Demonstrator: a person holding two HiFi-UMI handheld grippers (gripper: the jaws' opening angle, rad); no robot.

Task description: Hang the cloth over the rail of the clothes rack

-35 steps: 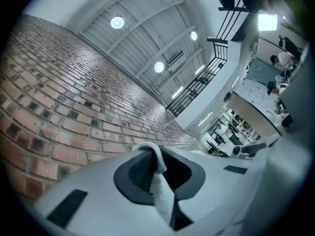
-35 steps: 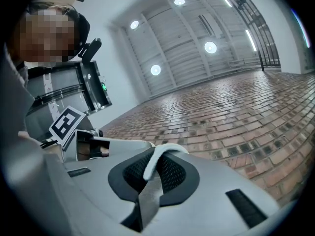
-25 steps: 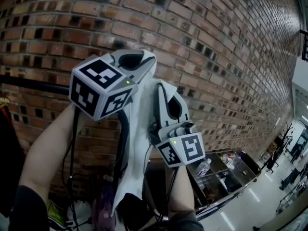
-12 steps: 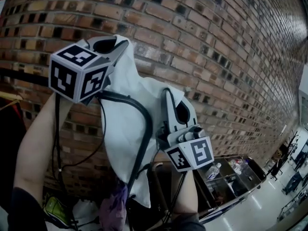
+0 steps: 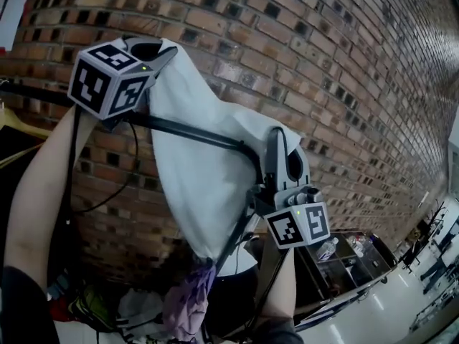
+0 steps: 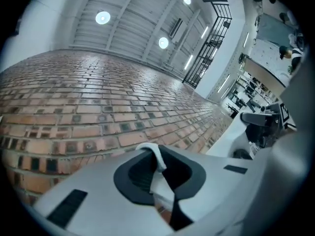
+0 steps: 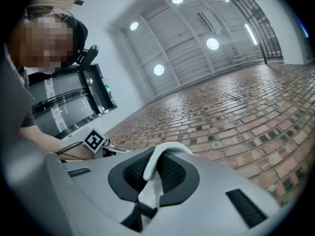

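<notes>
While two grippers hold it up, one cloth (image 5: 193,178) hangs before the brick wall (image 5: 301,41).
Head view: left gripper (image 5: 149,47) and right gripper (image 5: 285,140) stretch it; one black rail (image 5: 36,90) shows left. Left gripper view: jaws pinch its edge. Right gripper view: jaws pinch it too, open air above.

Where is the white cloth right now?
In the head view the white cloth hangs spread at centre before the brick wall, one top corner pinched by the left gripper, the other by the right gripper.
</notes>
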